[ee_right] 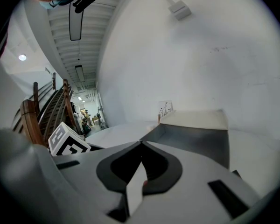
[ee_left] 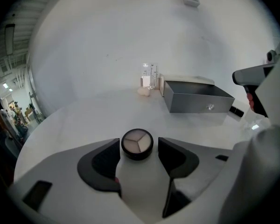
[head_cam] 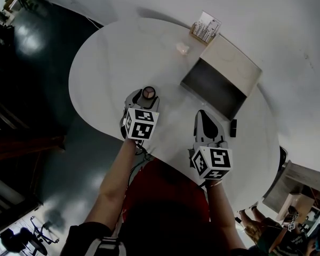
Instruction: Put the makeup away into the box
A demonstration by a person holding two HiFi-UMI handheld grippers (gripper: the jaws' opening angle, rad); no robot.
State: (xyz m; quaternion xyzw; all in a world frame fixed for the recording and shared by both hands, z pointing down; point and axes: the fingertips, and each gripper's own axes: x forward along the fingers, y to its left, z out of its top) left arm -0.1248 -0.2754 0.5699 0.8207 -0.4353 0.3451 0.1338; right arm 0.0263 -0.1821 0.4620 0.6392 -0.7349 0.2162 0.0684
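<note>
Left claw (ee_left: 138, 147) standing wide open, gripping nothing; compact (ee_left: 137, 143) sitting on table (ee_left: 74, 120) between its jaws, small gap showing either side, jaws not pressing it. Right claw (ee_right: 141, 143) hanging empty, jaw tips meeting, nothing between. Box (ee_right: 196, 135) lying open just ahead of right claw, ahead and right of left claw. Clear holder (ee_left: 149, 76) standing far beyond left claw, beside box's far corner; pale lump (ee_left: 143, 92) lying next to holder.
</note>
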